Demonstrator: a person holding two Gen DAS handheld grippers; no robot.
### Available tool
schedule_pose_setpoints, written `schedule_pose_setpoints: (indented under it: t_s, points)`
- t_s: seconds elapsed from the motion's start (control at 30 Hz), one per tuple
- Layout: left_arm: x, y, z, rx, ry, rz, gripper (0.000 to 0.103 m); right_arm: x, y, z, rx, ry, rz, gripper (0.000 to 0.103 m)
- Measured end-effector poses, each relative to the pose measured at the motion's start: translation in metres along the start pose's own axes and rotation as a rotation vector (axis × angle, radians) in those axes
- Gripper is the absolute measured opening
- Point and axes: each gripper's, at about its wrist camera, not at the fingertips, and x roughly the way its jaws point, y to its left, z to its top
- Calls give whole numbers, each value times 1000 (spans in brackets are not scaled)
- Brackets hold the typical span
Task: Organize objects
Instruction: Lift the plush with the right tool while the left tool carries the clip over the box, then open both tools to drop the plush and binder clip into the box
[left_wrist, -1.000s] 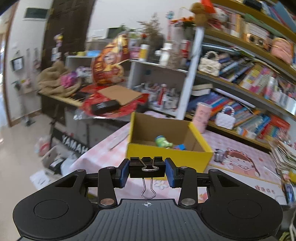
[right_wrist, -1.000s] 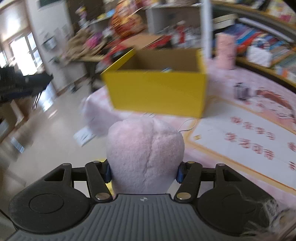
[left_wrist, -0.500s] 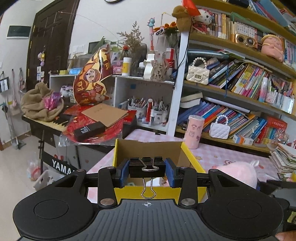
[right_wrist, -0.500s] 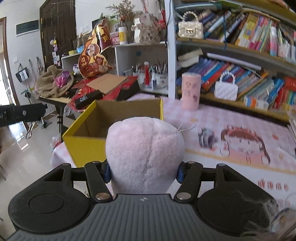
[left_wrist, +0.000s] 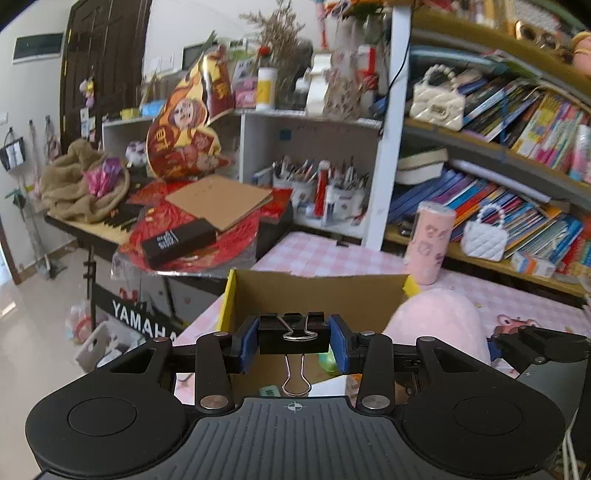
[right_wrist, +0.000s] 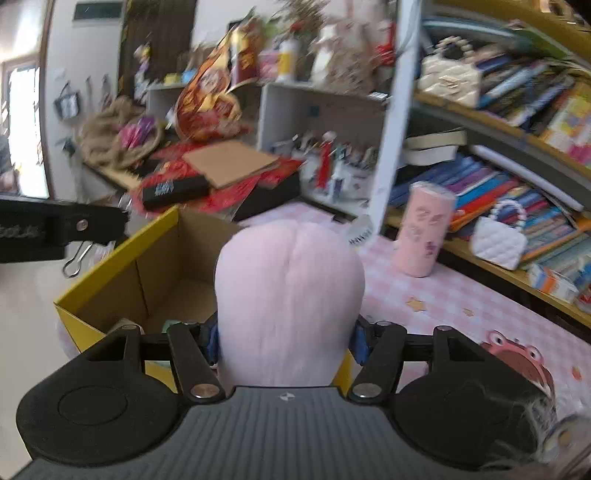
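Left gripper (left_wrist: 294, 339) narrow, pads clamping black binder clip (left_wrist: 294, 332) over yellow box (left_wrist: 317, 291). Right gripper (right_wrist: 286, 341) half-wide, squeezing pink plush (right_wrist: 290, 295) at box's 3 o'clock rim. Box contents mostly hidden; right view blurred.

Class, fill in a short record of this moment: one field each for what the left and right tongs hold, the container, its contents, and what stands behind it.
left tongs: shut on black metal binder clip
right tongs: shut on pink plush toy
container: open yellow cardboard box on the pink checked tablecloth
contents: small green items, unclear
behind the box: pink patterned cylindrical tumbler
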Motion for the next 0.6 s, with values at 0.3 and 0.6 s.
schedule_pose_setpoints:
  t_s: [0.3, 0.6]
  points:
    - [41, -7, -2, 8, 82, 44, 61, 53, -2, 2, -75, 109, 11, 65]
    - [-2, -18, 15, 22, -28, 16, 85, 1, -15, 8, -48, -33, 17, 80]
